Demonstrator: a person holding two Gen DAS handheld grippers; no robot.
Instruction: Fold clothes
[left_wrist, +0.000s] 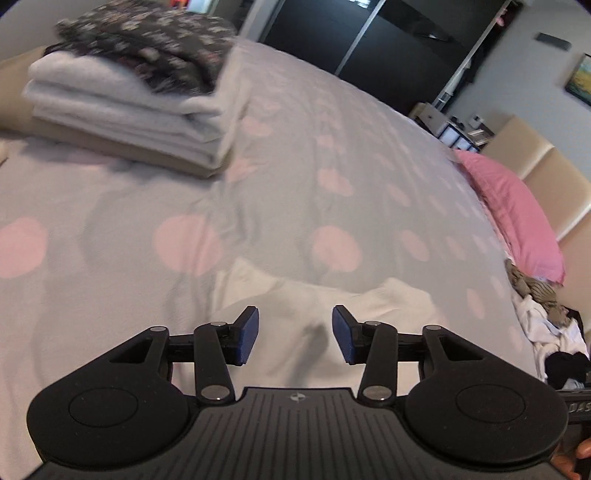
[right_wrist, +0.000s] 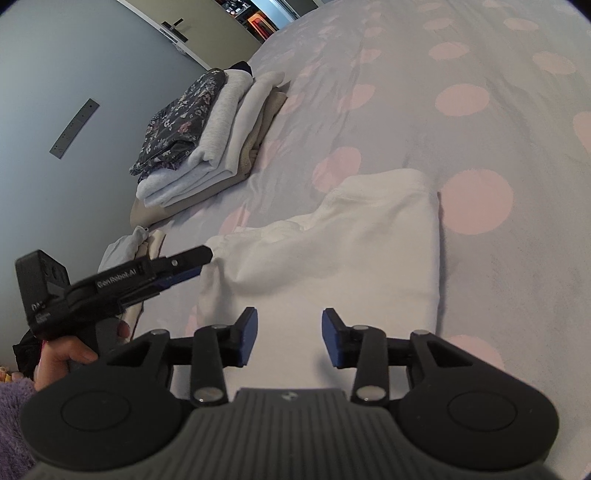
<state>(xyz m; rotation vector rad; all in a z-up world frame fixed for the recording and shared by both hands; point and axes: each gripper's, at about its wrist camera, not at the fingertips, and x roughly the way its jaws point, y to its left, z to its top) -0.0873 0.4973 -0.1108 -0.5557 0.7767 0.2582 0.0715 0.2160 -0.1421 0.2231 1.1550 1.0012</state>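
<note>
Garment: white top (right_wrist: 332, 258), soft, light, limp; lies partly folded on the bed (right_wrist: 480, 55).
Hold: pinch a hem corner.
Left gripper (left_wrist: 294, 334): jaws apart, empty.
Right gripper (right_wrist: 289, 336): jaws apart, empty.

— How many garments lie flat on the bed (right_wrist: 406, 74)?
— One white top (right_wrist: 332, 258), just beside the stack (right_wrist: 207, 147).
— And in the stack?
— One floral piece (right_wrist: 177, 122) on top, then two pale folded ones beneath, and one beige at the bottom. Four, as far as I can tell.
— Pillows?
— One pink pillow (left_wrist: 517, 214), well apart from the stack.
— Grippers?
— Two: the left gripper (right_wrist: 195, 264) nearer the stack, the right gripper (right_wrist: 289, 338) further from it.
— Loose heaps?
— One heap (left_wrist: 546, 321) near the pillow; its pieces can't be counted.
</note>
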